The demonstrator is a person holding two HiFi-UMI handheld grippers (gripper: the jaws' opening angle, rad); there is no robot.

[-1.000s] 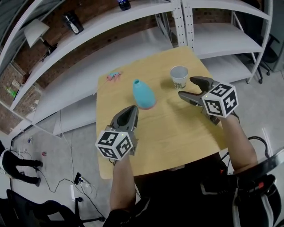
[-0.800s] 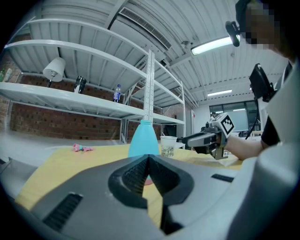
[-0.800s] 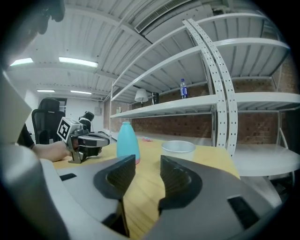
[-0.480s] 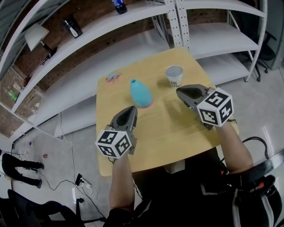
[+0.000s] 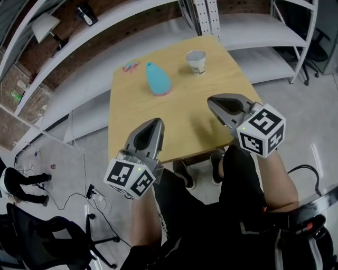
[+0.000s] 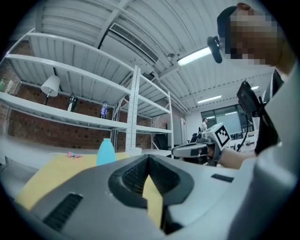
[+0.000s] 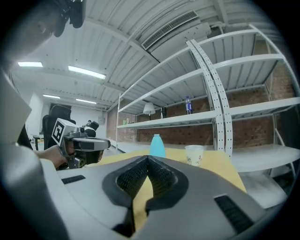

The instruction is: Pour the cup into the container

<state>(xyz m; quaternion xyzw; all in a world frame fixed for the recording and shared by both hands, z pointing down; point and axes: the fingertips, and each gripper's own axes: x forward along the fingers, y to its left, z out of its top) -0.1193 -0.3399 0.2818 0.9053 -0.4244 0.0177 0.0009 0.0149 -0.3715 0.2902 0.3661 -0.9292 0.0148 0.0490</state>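
A white paper cup [image 5: 196, 61] stands upright at the far right of the wooden table [image 5: 185, 116]. The light-blue bottle-shaped container [image 5: 157, 79] stands to its left. Both also show in the right gripper view, the cup [image 7: 194, 155] right of the container [image 7: 157, 146]. My right gripper [image 5: 210, 100] hovers over the table's near right part, well short of the cup, shut and empty. Shut on nothing as well, my left gripper [image 5: 158, 122] sits at the table's near edge. In the left gripper view the container [image 6: 106, 153] is far ahead.
A small pink object [image 5: 129, 66] lies at the table's far left corner. White metal shelving [image 5: 105, 31] runs behind the table, and a shelf post [image 5: 211, 16] stands just past the cup. A chair [image 5: 47, 237] and cables are on the floor at the left.
The right gripper, open beside the cup a second ago, has shut empty and drawn back toward the near edge. The left gripper has also drawn back a little.
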